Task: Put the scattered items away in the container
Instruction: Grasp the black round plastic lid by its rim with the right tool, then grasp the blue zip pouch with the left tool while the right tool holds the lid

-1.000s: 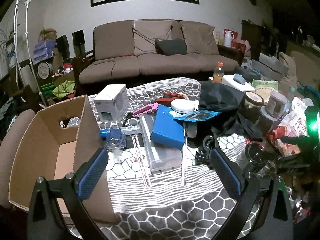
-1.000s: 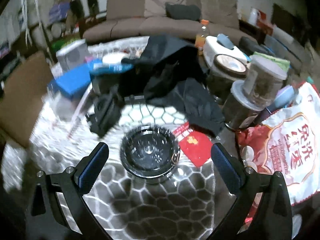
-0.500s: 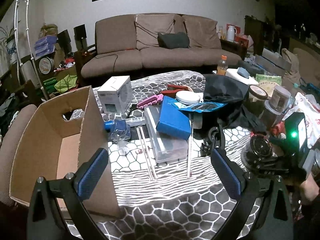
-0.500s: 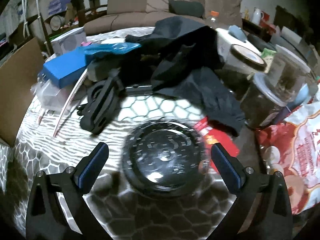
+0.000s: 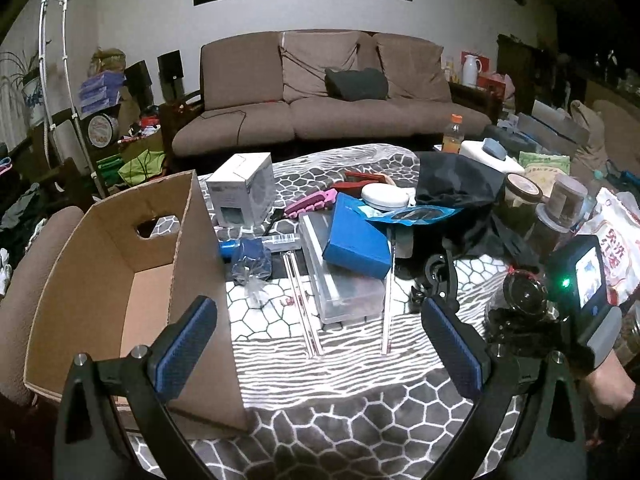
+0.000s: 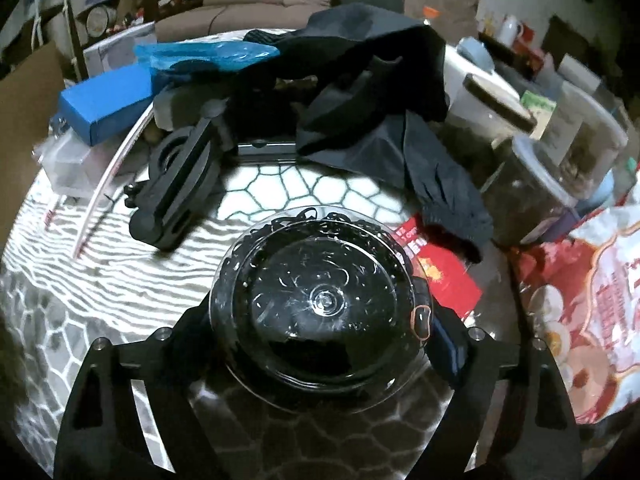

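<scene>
An open cardboard box point(image 5: 120, 288) stands at the table's left edge. My left gripper point(image 5: 320, 344) is open and empty, low over the patterned tablecloth to the right of the box. My right gripper point(image 6: 320, 320) is shut on a clear round jar point(image 6: 320, 300) holding dark contents; the jar also shows in the left wrist view point(image 5: 520, 300). Scattered items include a blue box point(image 5: 356, 240) on a clear plastic case point(image 5: 340, 280), a white carton point(image 5: 240, 192), a black clamp point(image 6: 180, 184) and a black cloth point(image 6: 360, 80).
Lidded jars point(image 5: 560, 208) and a red and white snack bag point(image 6: 592, 300) crowd the table's right side. A red packet point(image 6: 440, 264) lies beside the jar. Clear rods point(image 5: 304, 304) lie in the middle. A brown sofa point(image 5: 320, 92) stands behind the table.
My right gripper moved forward around the round jar and closed on it. My left gripper stayed open and shifted slightly.
</scene>
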A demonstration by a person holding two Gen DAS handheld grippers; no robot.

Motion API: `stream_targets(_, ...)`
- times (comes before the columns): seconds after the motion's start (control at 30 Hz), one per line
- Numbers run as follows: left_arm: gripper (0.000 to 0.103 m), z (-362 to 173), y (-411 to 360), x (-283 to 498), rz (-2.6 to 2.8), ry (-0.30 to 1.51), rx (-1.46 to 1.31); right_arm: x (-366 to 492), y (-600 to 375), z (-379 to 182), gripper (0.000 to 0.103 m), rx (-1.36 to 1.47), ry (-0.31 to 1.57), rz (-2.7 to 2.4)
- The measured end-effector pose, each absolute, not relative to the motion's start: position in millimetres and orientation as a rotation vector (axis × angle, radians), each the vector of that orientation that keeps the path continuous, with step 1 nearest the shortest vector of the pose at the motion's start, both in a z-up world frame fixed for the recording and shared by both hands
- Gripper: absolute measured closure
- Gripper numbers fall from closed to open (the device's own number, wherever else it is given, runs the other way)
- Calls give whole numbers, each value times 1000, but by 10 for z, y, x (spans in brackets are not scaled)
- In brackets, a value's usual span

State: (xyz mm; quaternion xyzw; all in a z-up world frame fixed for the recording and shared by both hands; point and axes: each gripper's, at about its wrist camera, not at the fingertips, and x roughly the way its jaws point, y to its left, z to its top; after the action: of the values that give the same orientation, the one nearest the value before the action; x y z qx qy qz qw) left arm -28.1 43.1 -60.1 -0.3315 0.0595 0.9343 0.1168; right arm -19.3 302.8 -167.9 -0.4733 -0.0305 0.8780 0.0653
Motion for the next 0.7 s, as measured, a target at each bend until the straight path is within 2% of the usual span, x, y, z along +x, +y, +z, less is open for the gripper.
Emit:
stream_targets(0.23, 0, -628, 507, -290, 2739, 187, -942, -130, 3119, -1518, 19, -1434, 91, 2709)
stream_targets(0.4, 0, -700, 636, -295, 2716, 219, -919, -6, 3186, -1127, 19, -1337, 177, 2789)
stream_targets(0.6, 0, -884, 881, -425, 2479, 41, -865, 196, 3301, -741, 19, -1289, 260, 2839)
stream_targets(0.7, 1, -956, 1049, -606, 2496, 82, -844, 258, 3359, -650, 18, -1293, 306, 2858)
